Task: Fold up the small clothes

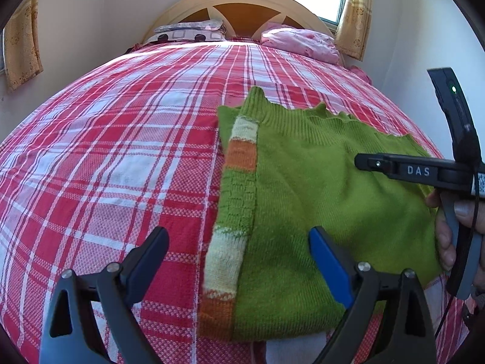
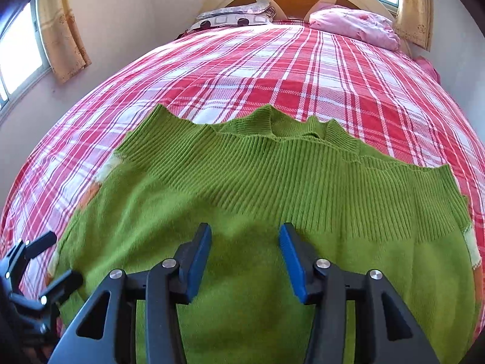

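A green knitted sweater (image 1: pixel 303 197) lies flat on the bed, its ribbed hem (image 2: pixel 272 182) towards the headboard. A sleeve with cream and orange stripes (image 1: pixel 239 151) is folded in along its left edge. My left gripper (image 1: pixel 239 236) stands wide open over that striped edge, with no pad pressing on the knit. My right gripper (image 2: pixel 245 233) hovers half open above the middle of the sweater (image 2: pixel 242 273), with nothing pinched. From the right edge of the left wrist view one of its fingers (image 1: pixel 376 163) reaches in, held by a hand (image 1: pixel 448 212). The left gripper (image 2: pixel 60 257) shows at the lower left.
The bed carries a red and white plaid sheet (image 1: pixel 121 151). A patterned pillow (image 1: pixel 188 32) and a pink bundle (image 1: pixel 300 44) lie by the wooden headboard (image 1: pixel 242 3). A wall runs along the bed's right side, and curtained windows (image 2: pixel 18 51) stand to the left.
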The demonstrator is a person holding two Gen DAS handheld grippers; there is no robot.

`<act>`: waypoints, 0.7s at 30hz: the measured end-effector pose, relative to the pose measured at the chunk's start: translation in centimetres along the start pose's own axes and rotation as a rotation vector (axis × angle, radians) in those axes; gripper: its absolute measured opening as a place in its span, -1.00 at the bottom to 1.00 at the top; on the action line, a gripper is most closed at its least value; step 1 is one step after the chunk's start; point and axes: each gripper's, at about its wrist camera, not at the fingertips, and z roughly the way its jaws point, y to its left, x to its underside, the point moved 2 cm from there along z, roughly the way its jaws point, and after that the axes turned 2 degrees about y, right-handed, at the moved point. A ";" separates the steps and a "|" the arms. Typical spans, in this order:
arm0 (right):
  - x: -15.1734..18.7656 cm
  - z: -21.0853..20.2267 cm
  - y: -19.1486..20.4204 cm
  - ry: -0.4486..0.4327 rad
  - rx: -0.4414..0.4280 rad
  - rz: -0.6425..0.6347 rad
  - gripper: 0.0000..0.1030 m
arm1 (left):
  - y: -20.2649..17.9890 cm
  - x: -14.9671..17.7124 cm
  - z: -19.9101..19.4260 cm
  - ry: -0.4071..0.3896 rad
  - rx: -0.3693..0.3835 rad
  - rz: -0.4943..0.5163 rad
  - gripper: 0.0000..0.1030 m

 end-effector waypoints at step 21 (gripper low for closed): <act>7.1 -8.1 -2.2 -0.111 0.126 -0.043 0.23 | 2.8 -1.8 -1.3 -0.028 -0.020 0.065 0.93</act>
